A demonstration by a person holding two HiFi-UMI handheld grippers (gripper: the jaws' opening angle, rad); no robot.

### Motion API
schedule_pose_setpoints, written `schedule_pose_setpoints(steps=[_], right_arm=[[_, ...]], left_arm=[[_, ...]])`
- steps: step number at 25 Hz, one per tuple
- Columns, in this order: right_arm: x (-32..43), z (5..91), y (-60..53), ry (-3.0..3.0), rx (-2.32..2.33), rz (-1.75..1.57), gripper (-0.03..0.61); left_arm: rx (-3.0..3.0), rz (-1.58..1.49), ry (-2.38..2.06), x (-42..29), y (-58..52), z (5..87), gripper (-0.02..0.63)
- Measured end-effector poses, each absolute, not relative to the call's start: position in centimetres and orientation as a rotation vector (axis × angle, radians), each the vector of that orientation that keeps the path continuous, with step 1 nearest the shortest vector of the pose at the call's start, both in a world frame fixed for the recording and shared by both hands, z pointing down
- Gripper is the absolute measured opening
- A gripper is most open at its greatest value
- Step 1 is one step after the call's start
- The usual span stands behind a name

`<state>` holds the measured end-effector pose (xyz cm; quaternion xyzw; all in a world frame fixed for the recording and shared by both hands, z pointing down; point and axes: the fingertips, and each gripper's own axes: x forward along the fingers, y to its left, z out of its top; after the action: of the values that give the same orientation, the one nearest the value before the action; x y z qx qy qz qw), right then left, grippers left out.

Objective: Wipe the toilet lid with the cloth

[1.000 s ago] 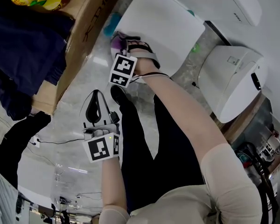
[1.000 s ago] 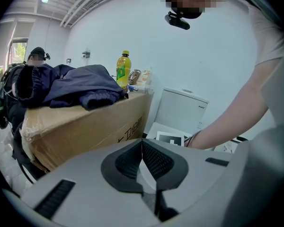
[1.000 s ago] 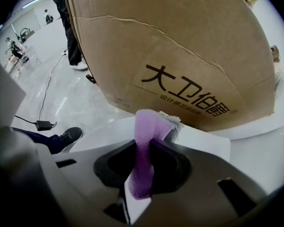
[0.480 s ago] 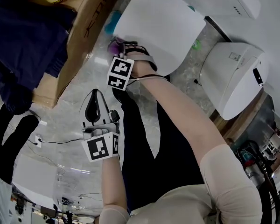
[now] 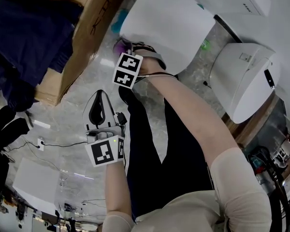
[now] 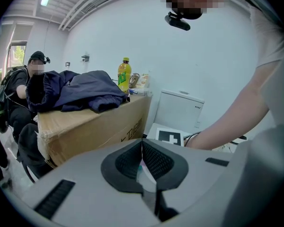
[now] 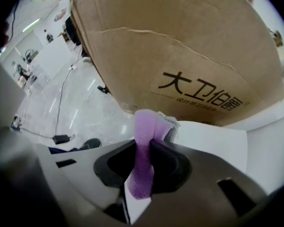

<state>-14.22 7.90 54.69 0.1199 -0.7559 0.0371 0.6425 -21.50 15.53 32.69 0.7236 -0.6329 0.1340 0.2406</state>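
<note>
The white toilet lid point(image 5: 169, 23) lies closed at the top of the head view. My right gripper point(image 5: 128, 50) is at the lid's near left edge, shut on a purple cloth point(image 5: 120, 46) that touches the lid. In the right gripper view the purple cloth point(image 7: 144, 150) is pinched between the jaws of the right gripper point(image 7: 143, 162), with the white lid point(image 7: 208, 145) just beyond. My left gripper point(image 5: 97, 111) hangs over the floor well below the lid, jaws shut and holding nothing; in its own view the left gripper point(image 6: 142, 162) shows its pads pressed together.
A big cardboard box point(image 5: 87, 30) with dark clothing point(image 5: 29, 33) on top stands left of the toilet. The box point(image 7: 189, 56) fills the right gripper view. A white appliance point(image 5: 246, 76) stands at the right. A person's dark trouser legs point(image 5: 150, 149) stand on the marble floor point(image 5: 72, 115). A cable point(image 5: 53, 144) lies there.
My right gripper and the cloth have shifted slightly along the lid's near left edge. The left gripper has stayed put. The view has drifted a little.
</note>
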Motion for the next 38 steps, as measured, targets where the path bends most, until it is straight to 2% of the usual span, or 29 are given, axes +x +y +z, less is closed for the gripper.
schedule_pose_setpoints(steps=[5, 13, 16, 38], right_arm=[[-14.6, 48.7, 5.5, -2.03, 0.574, 0.329, 0.092], [-12.7, 31.6, 5.7, -2.537, 0.985, 0.216, 0.094], [-11.5, 28.2, 6.4, -2.614, 1.134, 0.31, 0.092], [-9.6, 26.6, 7.8, -2.614, 1.233, 0.331, 0.092]], left_arm=[[1.976, 0.348, -1.76, -22.3, 15.1, 32.4, 0.017], [1.975, 0.279, -1.833, -22.6, 12.9, 30.4, 0.017], [1.998, 0.281, -1.839, -22.2, 12.2, 29.8, 0.017], [2.052, 0.257, -1.807, -19.8, 11.7, 28.7, 0.017]])
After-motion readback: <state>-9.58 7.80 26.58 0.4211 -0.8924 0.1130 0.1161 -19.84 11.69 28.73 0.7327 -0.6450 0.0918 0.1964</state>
